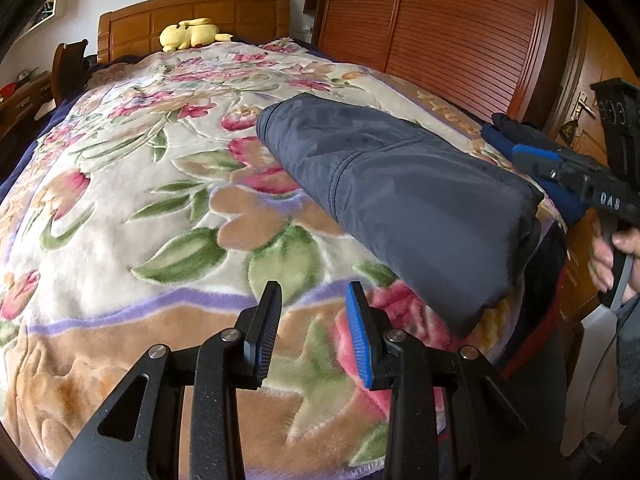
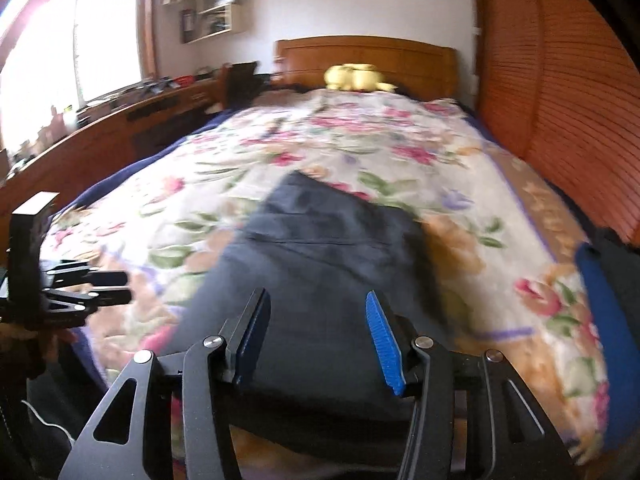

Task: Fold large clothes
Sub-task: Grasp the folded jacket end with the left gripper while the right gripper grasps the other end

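Observation:
A dark grey-blue garment (image 1: 400,184), folded into a long bundle, lies on the floral blanket (image 1: 160,184) near the right side of the bed. My left gripper (image 1: 313,286) hovers open over bare blanket, left of the bundle's near end, with nothing between its fingers. My right gripper (image 2: 315,294) is open just above the near end of the garment (image 2: 320,260), its pads not pressing on the cloth. In the left wrist view the right gripper (image 1: 520,152) reaches in from the right edge, held by a hand (image 1: 612,256). The left gripper (image 2: 128,287) shows at the left of the right wrist view.
A pile of blue and black clothes (image 1: 516,136) sits at the bed's right edge, also seen as blue cloth (image 2: 596,300). A yellow plush toy (image 1: 192,34) lies by the wooden headboard (image 1: 224,12). A slatted wardrobe (image 1: 460,32) stands along the right; a desk (image 2: 120,120) on the left.

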A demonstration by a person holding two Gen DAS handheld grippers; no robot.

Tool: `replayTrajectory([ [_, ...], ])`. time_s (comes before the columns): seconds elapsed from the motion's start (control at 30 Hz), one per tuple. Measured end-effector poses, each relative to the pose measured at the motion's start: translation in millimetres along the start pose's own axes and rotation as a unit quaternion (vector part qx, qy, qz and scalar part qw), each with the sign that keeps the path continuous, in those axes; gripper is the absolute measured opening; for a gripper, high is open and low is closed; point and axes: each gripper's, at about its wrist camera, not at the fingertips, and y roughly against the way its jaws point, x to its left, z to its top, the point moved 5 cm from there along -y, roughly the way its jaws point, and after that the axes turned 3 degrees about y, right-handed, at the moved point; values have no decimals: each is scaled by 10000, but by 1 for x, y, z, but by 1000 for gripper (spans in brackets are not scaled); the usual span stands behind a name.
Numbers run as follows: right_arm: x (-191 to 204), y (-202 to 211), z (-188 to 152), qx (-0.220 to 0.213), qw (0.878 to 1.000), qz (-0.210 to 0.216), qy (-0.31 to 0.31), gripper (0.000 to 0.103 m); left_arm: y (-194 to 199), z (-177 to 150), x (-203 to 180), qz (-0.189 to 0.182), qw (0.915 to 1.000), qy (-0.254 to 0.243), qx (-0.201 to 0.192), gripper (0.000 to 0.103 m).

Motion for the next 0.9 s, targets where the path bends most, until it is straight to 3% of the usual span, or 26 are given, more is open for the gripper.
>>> replayTrajectory([
  [0.17, 30, -34, -12, 272, 9988, 350, 206, 52, 1, 1, 6, 43, 10000, 7, -15, 34],
  [0.3, 29, -55, -31, 300, 9982, 510, 60, 52, -3, 0, 10, 57, 10000, 75, 7, 34],
  [0.4, 24, -60, -42, 215, 9985, 503, 2, 51, -9, 1, 10, 43, 10000, 69, 54, 34],
  [0.57, 25, -52, -32, 319, 9983, 481, -14, 52, -23, 21, 4, 19, 9998, -170, 50, 34],
  [0.73, 17, -30, -24, 241, 9996, 127, 23, 52, -52, 60, 0, -38, 9992, -390, 21, 34],
  [0.9, -23, -22, -33, 400, 9981, -470, -72, 52, -89, 97, -7, 17, 9985, -547, 22, 34],
])
